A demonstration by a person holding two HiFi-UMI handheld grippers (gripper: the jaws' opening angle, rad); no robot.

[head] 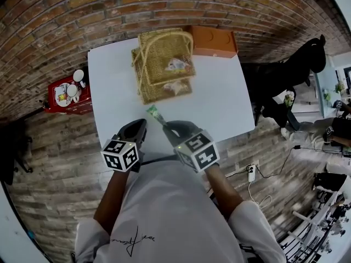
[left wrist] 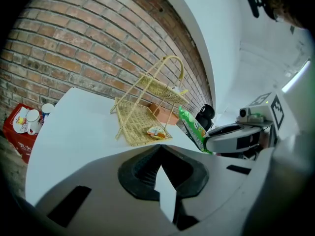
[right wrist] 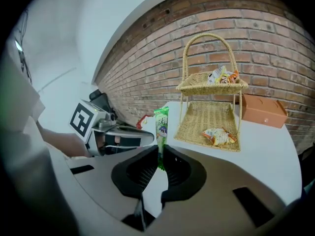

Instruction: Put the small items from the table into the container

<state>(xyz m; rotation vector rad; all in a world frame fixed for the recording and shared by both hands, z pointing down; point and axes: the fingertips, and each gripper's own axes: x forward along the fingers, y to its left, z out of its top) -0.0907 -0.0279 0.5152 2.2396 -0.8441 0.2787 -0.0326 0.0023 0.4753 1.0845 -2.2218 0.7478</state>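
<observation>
Centrally, the right gripper (right wrist: 160, 150) has its jaws drawn nearly together on the lower end of a green snack packet (right wrist: 161, 123), which stands upright out of the black pads (right wrist: 178, 167); the packet is pinched, not loose. Alongside, to its left, the left gripper (left wrist: 159, 149) has its jaws closed tip to tip with nothing between them; only a wedge of white table (head: 222, 106) shows behind the pads. In the head view both grippers sit side by side over the near edge of the table, each carrying its marker cube (head: 197, 152), with the person's sleeves below them. The green packet is over the near part of the table, just short of the front edge of the wicker basket (right wrist: 197, 124) and apart from it. The basket is a two-tier stand with an arched handle (right wrist: 209, 36), standing at the middle of the table's far half; its upper tier holds a small heap of snack packets (right wrist: 222, 75) and its lower tier one pale, orange-edged packet (right wrist: 219, 136). Behind the basket, at the far right of the table, lies an orange box (head: 213, 41); beyond it rises a brick wall (right wrist: 256, 28). Off the table, on the floor to the left, stands a red crate (head: 60, 104) holding white cups (head: 72, 90).
</observation>
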